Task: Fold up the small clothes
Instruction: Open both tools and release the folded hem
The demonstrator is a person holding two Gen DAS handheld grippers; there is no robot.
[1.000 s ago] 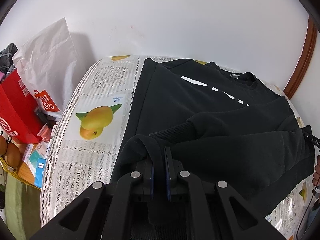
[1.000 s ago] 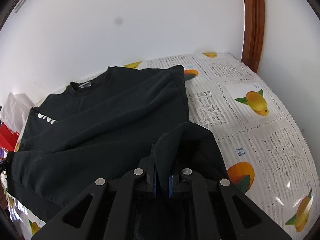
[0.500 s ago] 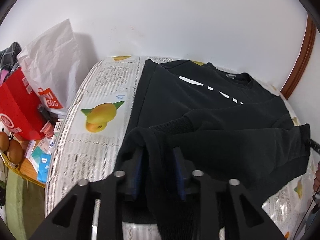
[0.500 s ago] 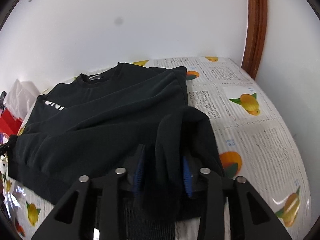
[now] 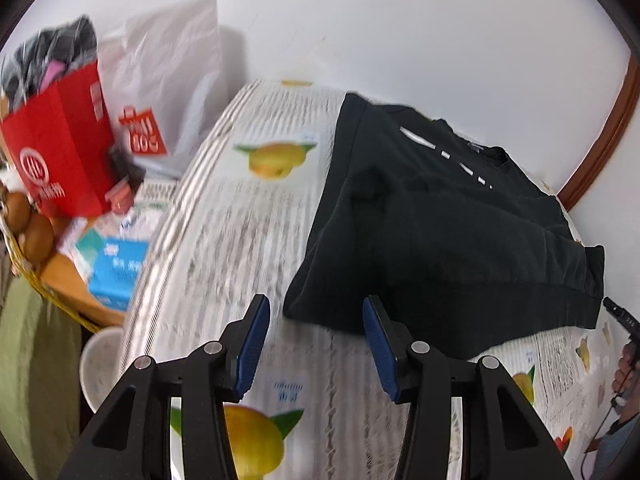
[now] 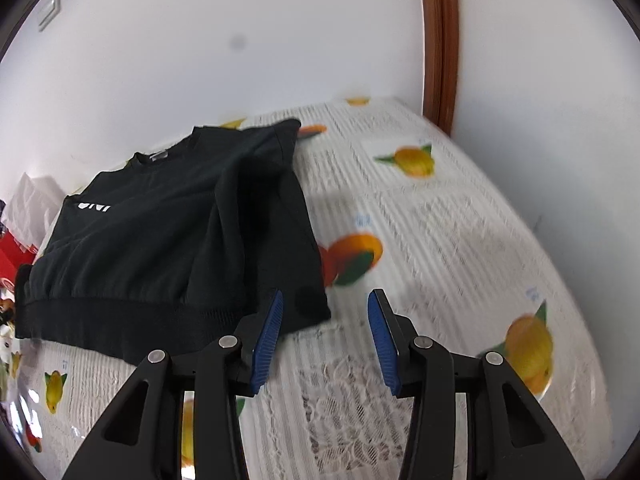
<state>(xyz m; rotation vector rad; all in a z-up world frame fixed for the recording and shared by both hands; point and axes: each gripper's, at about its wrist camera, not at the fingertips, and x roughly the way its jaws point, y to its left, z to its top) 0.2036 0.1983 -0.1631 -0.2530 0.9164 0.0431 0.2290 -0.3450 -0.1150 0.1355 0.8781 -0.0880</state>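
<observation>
Both views motion-blurred, sweater [image 5: 452, 240] print partly hidden by folded sleeves, laid on surface [image 6: 440, 240], left gripper [image 5: 316, 340] and right gripper [image 6: 325, 332] spread wide, holding nothing.

Sweatshirt [image 5: 444, 224] lies flat on the table [image 5: 224, 240], ahead-right of the left gripper [image 5: 316, 340] and ahead-left of the right gripper [image 6: 325, 336], near hem just beyond both sets of fingertips. Sleeves folded across its body. Far left of the left gripper, off the table: paper bag [image 5: 60, 152], plastic bag [image 5: 168, 92], basket [image 5: 52, 288].
</observation>
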